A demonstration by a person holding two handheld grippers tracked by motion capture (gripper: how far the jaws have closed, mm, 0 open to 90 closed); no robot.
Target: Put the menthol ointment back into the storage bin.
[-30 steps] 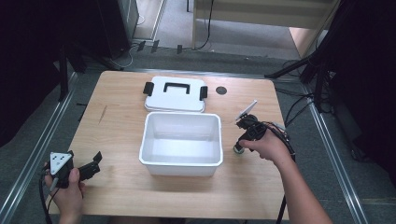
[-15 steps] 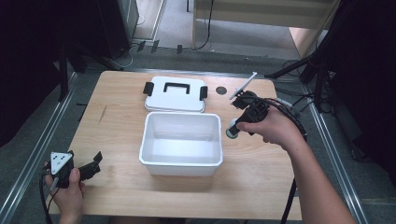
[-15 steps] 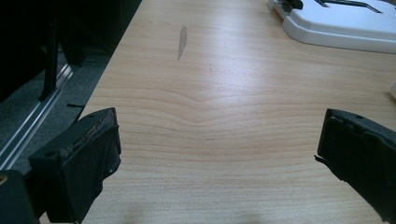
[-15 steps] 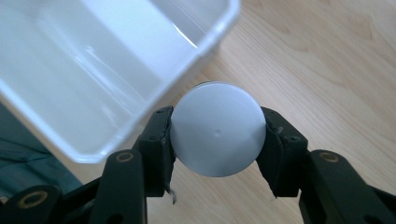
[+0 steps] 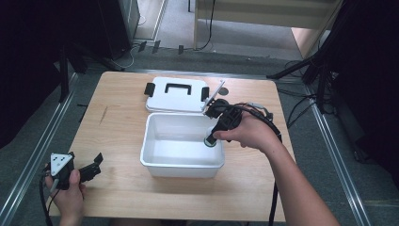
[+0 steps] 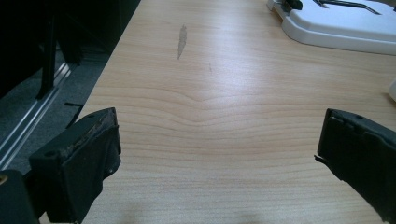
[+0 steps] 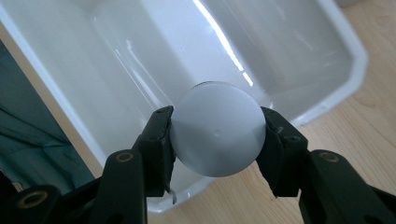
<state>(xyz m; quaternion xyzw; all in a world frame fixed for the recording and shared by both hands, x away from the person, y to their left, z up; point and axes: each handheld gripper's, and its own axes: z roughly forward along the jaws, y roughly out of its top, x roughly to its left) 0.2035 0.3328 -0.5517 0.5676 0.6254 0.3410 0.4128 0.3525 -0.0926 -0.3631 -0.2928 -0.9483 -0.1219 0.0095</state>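
Note:
My right gripper (image 5: 214, 135) points down over the right end of an open white plastic bin (image 5: 183, 165), shut on a small round object (image 5: 211, 141). In the right gripper view that object (image 7: 217, 135) is a pale grey disc clamped between the two black jaws, above the bin's near rim (image 7: 84, 126). The bin looks empty inside. Its white lid (image 5: 178, 94) with black handle and clips lies flat just behind it. My left gripper (image 5: 91, 165) rests near the table's front left corner, open, with bare wood between its jaws (image 6: 217, 154).
The lid (image 6: 341, 23) appears far ahead in the left gripper view. A dark smear (image 6: 182, 35) marks the wood on the left. A small black round spot (image 5: 222, 91) sits right of the lid. Metal rails and cables run along the floor beside the table.
My right gripper has carried the round object leftward from beside the bin's right side to above its right end, tilting downward. The left gripper has stayed put.

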